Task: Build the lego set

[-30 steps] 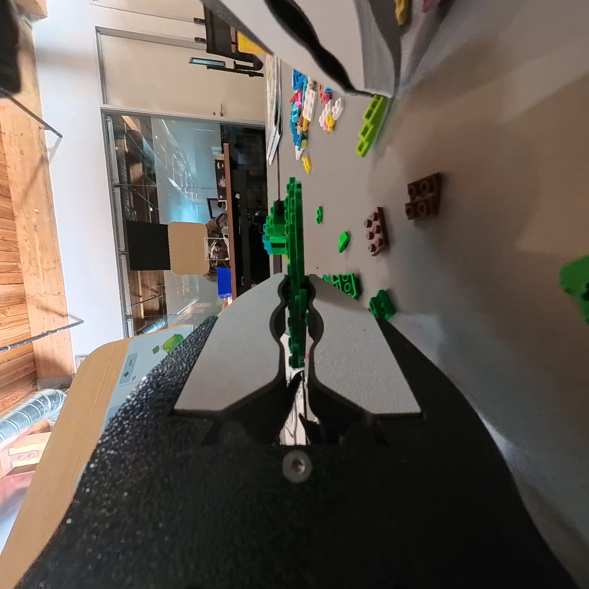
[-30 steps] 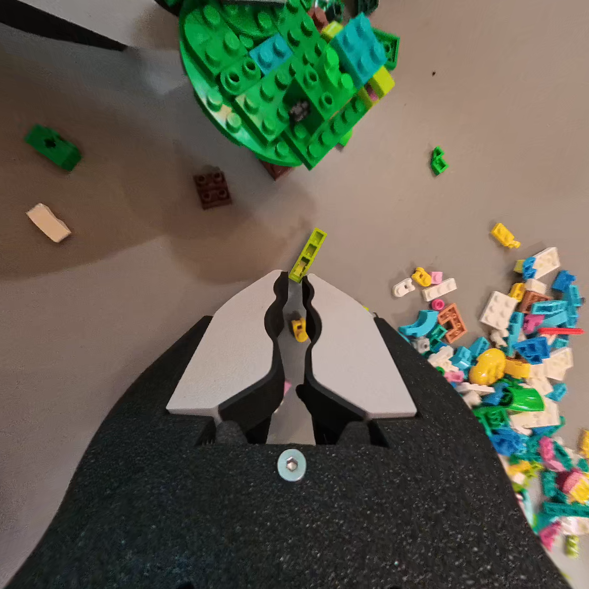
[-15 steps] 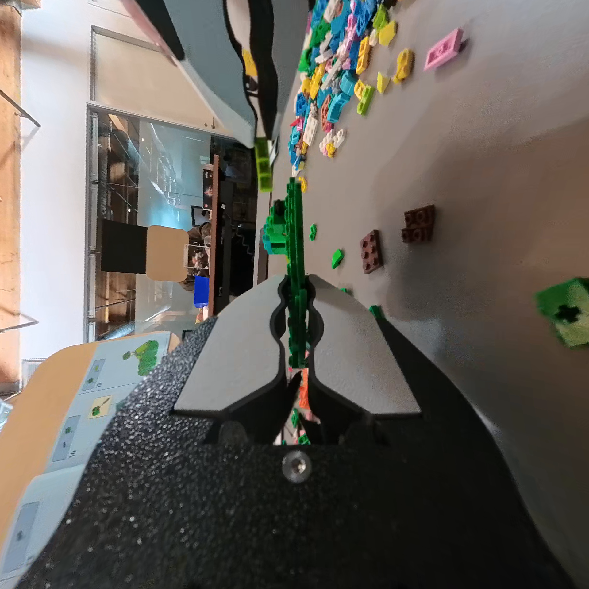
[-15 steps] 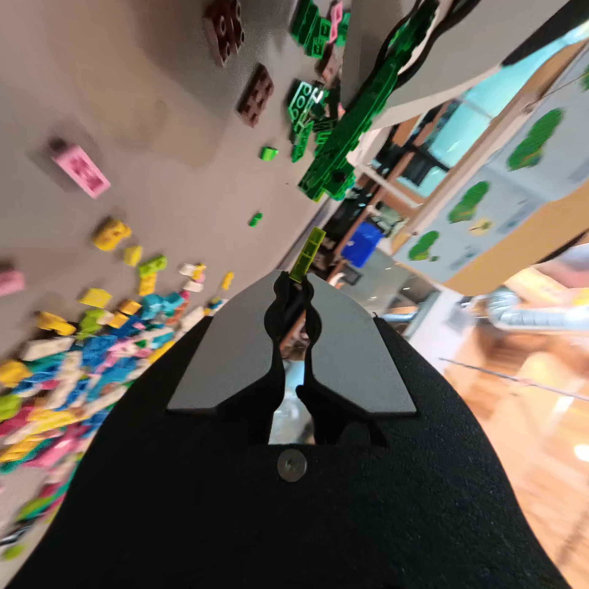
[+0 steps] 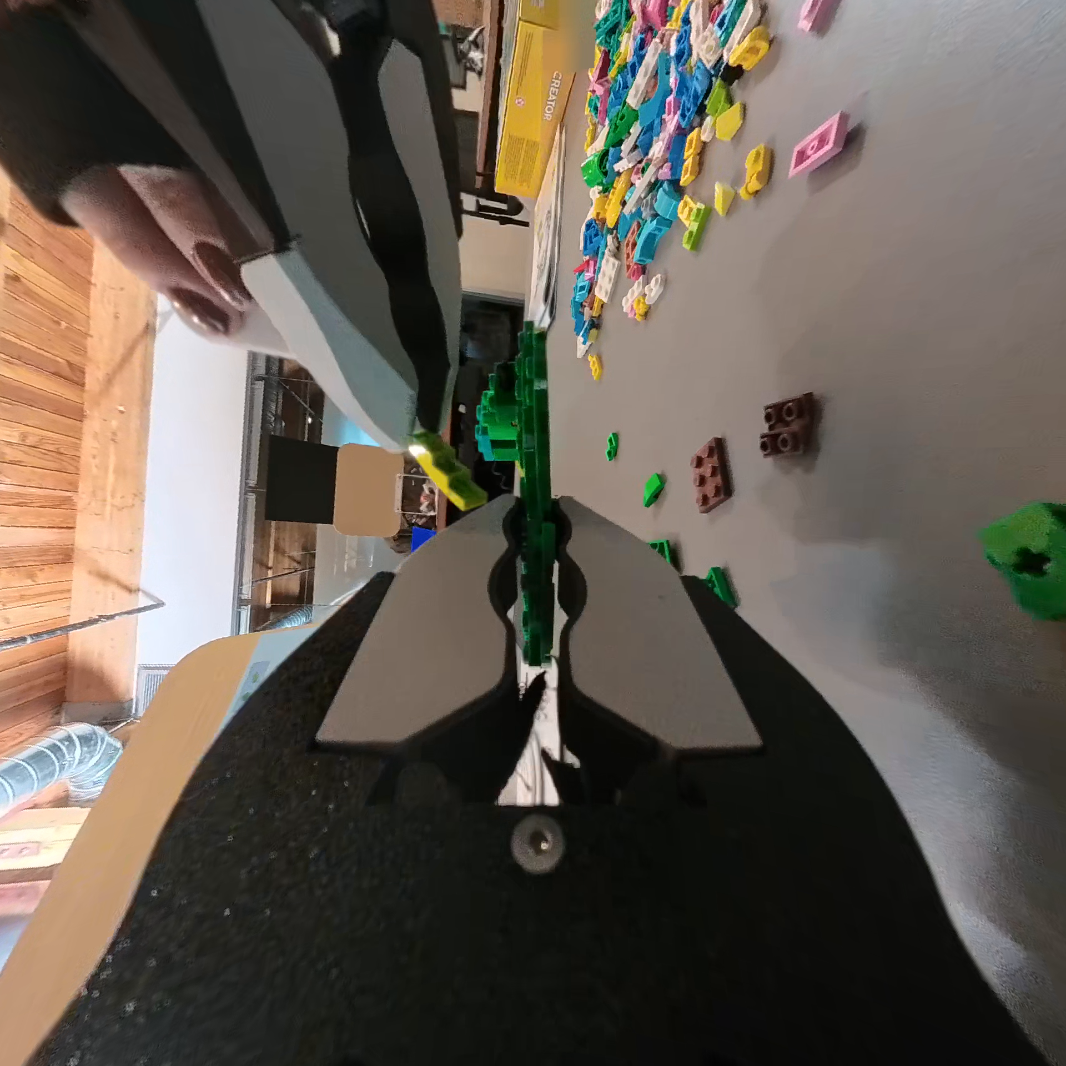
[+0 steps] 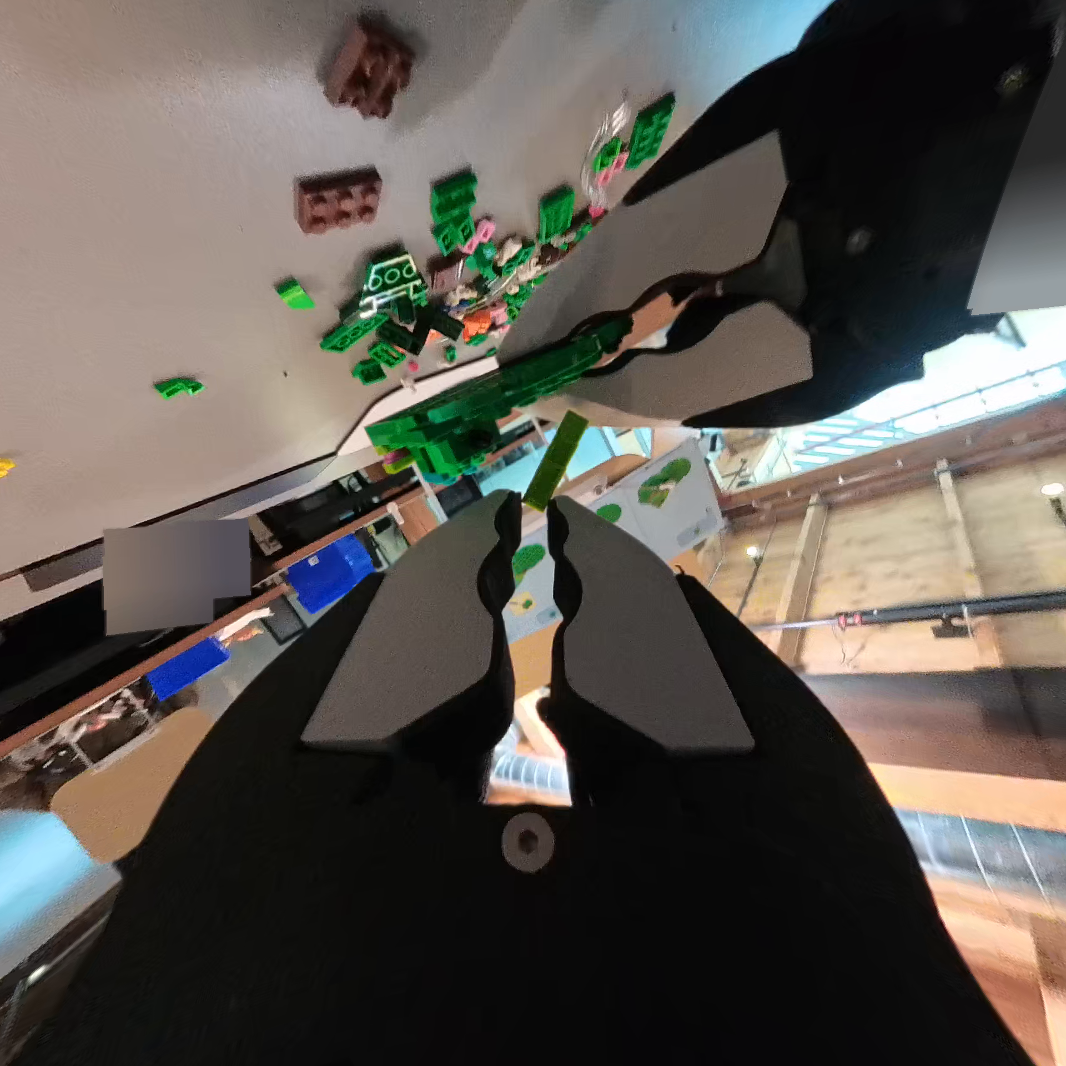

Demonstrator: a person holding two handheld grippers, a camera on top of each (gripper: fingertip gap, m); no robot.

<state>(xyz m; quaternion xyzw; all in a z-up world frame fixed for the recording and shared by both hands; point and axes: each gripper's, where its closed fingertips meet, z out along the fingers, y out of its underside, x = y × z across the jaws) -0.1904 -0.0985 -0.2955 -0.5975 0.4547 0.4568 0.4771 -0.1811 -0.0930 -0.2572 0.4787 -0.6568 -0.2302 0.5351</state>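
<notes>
Pinching lime plate (image 6: pixel 555 461), right claw (image 6: pixel 533 507); left claw (image 5: pixel 536 513) clenching green build (image 5: pixel 533 438), edge-on, top hidden.

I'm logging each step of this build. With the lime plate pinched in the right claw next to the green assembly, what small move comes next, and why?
Probably ease the right claw toward the green assembly until the lime plate meets its studded side. The left claw grips the assembly on edge, and the plate hangs just beside it, not yet touching.
</notes>
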